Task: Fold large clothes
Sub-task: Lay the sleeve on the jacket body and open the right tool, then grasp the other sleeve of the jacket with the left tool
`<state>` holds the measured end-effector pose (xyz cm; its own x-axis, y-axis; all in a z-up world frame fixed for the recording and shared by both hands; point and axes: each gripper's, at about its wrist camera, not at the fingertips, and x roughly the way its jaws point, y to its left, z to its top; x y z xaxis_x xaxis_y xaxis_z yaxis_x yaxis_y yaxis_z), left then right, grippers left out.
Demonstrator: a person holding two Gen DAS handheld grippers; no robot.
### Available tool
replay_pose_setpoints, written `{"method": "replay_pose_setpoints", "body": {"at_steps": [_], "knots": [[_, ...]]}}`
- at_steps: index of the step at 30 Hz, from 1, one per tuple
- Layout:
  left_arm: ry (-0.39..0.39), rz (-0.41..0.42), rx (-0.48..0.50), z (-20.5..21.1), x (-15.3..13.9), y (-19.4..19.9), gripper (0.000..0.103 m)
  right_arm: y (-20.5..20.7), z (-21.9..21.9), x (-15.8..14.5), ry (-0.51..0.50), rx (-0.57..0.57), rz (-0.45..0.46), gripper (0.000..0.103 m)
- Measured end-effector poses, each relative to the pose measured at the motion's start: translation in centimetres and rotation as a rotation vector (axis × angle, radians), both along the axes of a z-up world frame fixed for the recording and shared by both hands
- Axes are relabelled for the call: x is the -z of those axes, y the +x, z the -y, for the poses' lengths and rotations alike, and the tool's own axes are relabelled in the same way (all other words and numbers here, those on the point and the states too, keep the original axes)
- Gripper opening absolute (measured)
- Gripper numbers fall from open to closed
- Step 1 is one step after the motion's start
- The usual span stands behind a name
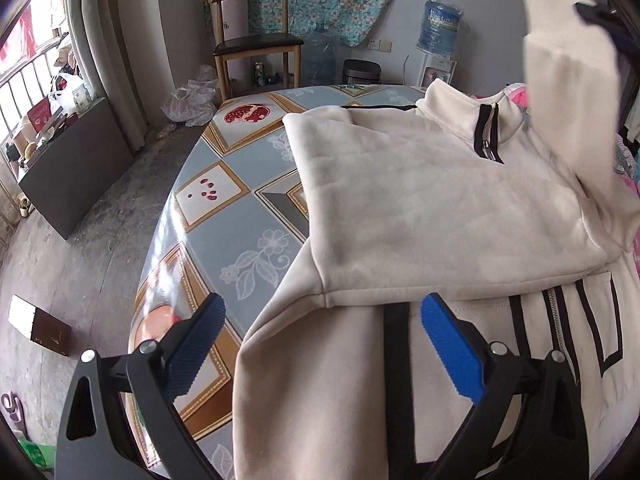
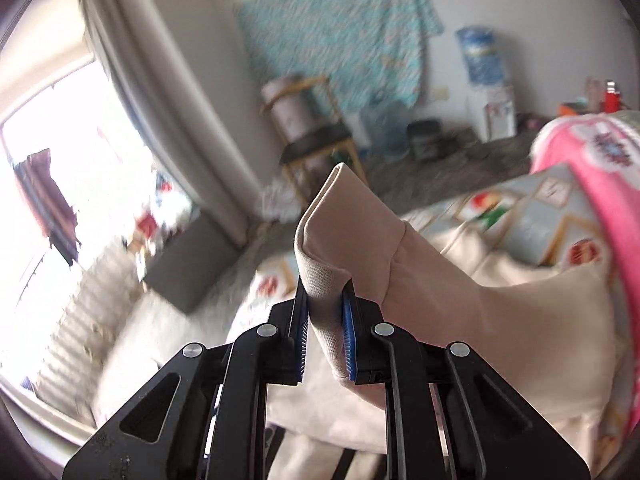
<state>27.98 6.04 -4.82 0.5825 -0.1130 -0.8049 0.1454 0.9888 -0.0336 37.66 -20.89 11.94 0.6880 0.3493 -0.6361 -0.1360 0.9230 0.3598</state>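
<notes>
A cream sweatshirt [image 1: 420,200] with black trim and a short collar zip lies on the patterned table [image 1: 240,216]; its left sleeve is folded across the chest. My left gripper [image 1: 320,320] is open and empty, just above the near hem edge. My right gripper [image 2: 326,300] is shut on the cuff of the other cream sleeve [image 2: 348,232] and holds it up in the air. That lifted sleeve [image 1: 568,80] shows at the upper right of the left wrist view. The right wrist view is blurred.
A wooden chair [image 1: 256,40], a water dispenser [image 1: 438,28], a dark bin [image 1: 362,72] and plastic bags [image 1: 192,100] stand beyond the table. A pink cloth [image 2: 592,184] lies on the table's right side. The table edge drops to a concrete floor on the left.
</notes>
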Motion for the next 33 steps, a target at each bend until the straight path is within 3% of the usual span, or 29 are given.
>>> {"method": "replay_pose_setpoints", "body": {"at_steps": [5, 7, 10, 13, 17, 19, 22, 25, 31, 33], "knots": [[-0.028, 0.015, 0.006, -1.4, -0.6, -1.1, 0.096, 2.4, -7.4, 9.6, -0.092, -0.17, -0.204, 0.02], [-0.027, 0.027, 0.014, -1.6, -0.8, -1.5, 0.096, 2.7, -8.3, 11.3, -0.083, -0.205, -0.271, 0.04], [-0.045, 0.05, 0.039, -1.5, -1.5, -1.6, 0.096, 1.8, -7.0, 10.5, -0.014, -0.223, -0.272, 0.052], [-0.083, 0.086, 0.064, -0.8, -2.6, -1.0, 0.095, 0.0, -2.8, 7.6, 0.02, -0.195, -0.2, 0.06], [-0.174, 0.096, 0.092, 0.4, -3.7, 1.5, 0.09, -2.9, 5.2, 4.4, -0.036, -0.036, -0.105, 0.064], [-0.223, 0.073, 0.096, 1.1, -3.8, 3.5, 0.086, -3.6, 9.8, 4.6, -0.078, 0.067, -0.098, 0.064], [-0.288, -0.026, 0.088, 1.9, -2.7, 7.1, 0.073, -5.1, 15.5, 5.8, -0.091, 0.169, -0.128, 0.065], [-0.329, -0.139, 0.051, 2.3, -0.9, 10.2, 0.058, -6.6, 18.5, 8.6, -0.071, 0.207, -0.183, 0.065], [-0.301, -0.235, -0.005, 2.3, 1.3, 13.1, 0.038, -8.6, 20.1, 12.0, -0.062, 0.213, -0.229, 0.065], [-0.273, -0.235, -0.021, 2.2, 1.4, 13.1, 0.023, -9.2, 20.5, 12.2, -0.053, 0.217, -0.223, 0.065]]}}
